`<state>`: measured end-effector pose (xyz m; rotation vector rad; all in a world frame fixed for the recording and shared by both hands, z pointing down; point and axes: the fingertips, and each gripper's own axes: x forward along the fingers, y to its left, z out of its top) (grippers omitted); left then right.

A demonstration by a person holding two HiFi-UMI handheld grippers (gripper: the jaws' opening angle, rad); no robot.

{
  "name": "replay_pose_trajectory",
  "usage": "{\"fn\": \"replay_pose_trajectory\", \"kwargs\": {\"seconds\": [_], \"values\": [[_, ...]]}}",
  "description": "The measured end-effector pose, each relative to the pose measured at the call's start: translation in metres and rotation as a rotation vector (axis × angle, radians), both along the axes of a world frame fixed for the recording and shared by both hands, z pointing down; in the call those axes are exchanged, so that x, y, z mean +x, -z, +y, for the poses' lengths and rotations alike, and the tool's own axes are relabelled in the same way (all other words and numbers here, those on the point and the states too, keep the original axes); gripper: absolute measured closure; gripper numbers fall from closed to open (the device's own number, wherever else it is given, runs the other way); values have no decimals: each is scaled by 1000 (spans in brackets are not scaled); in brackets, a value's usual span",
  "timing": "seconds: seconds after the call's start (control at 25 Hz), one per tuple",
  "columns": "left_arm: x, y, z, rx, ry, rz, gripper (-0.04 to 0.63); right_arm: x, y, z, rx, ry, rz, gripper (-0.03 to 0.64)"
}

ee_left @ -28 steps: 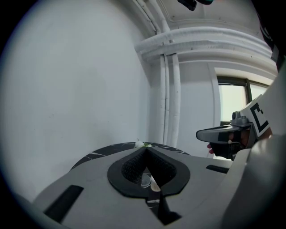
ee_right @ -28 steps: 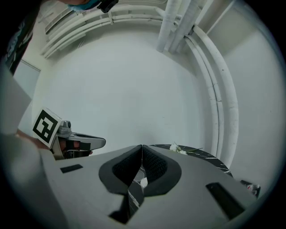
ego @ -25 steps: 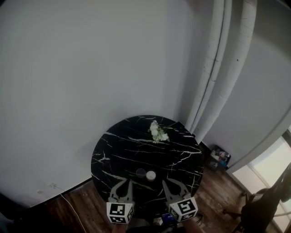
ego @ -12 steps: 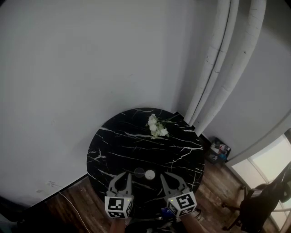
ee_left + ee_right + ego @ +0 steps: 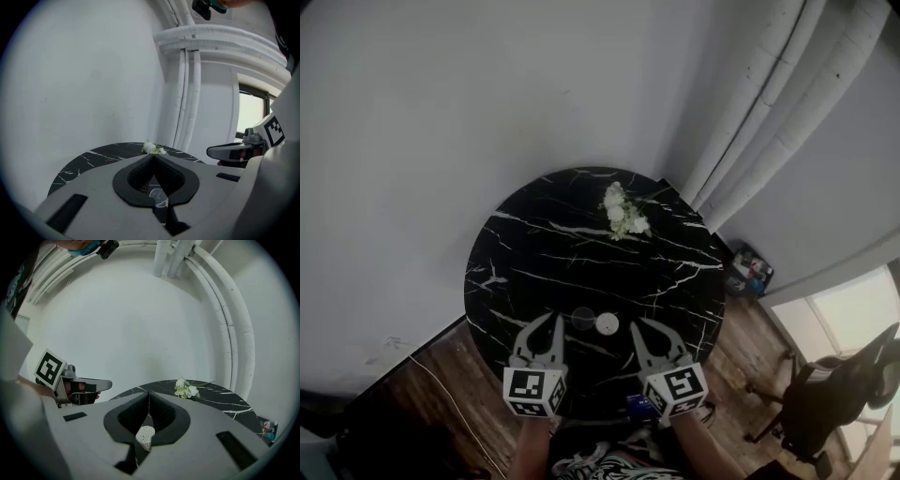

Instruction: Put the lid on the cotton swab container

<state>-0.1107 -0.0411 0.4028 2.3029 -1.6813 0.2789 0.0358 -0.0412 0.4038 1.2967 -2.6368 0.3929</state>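
On the round black marble table [image 5: 525, 253] a clear lid [image 5: 583, 319] lies just left of a small container [image 5: 607, 324] packed with white cotton swabs. They sit near the table's front edge. My left gripper [image 5: 551, 322] hovers just left of the lid, jaws shut and empty. In the left gripper view the lid [image 5: 159, 197] shows low through the gap behind the closed tips of the left gripper [image 5: 153, 155]. My right gripper [image 5: 638, 326] is just right of the container, also shut and empty. Behind the right gripper [image 5: 149, 393] the swab container [image 5: 145, 435] shows.
A small bunch of white flowers [image 5: 622, 211] lies at the table's far side. A white wall and white pipes [image 5: 769, 112] stand behind. Wooden floor, a small bag [image 5: 752, 274] and a chair [image 5: 839, 384] are to the right.
The view has tilted down, so the table sits higher in the frame. Both grippers have come forward over the table's front edge, closer to the lid and container. The jaws stay shut.
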Motion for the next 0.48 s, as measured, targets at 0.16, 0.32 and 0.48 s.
{"fn": "replay_pose_trajectory", "kwargs": {"seconds": [0.16,0.32,0.48], "values": [[0,-17,-6,-32,-13,-2,581,1,-14,-5,-38,-5,7,599],[3,-34,-8,-69,-31,-3,581,4,-29,-8,-74,-8,28,600],[0,-55,-7,-114,-39,-4,581,2,-51,-8,-116,-3,58,599]]}}
